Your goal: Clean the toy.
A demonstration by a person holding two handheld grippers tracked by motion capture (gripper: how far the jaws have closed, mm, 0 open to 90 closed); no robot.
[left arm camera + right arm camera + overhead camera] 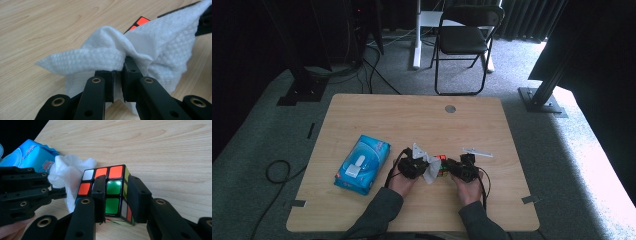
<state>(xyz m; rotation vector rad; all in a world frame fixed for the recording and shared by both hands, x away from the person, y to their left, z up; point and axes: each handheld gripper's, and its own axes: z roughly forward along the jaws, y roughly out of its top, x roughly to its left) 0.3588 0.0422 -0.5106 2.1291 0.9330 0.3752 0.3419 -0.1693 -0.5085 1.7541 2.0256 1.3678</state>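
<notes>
While the right gripper point(116, 202) clamps the cube point(110, 195) at frame centre, the left gripper point(117, 75) (fingers pinching the wipe point(150, 47)) sits just left, touching it.

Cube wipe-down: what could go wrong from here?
1. The right gripper clamps the cube across one corner column only; a push from the wipe might twist a layer or pivot the cube out.
2. The left gripper pinches just a small fold of the wipe; it could slip free while rubbing.
3. Loose wipe hangs by the right gripper's pads and could snag there.
</notes>
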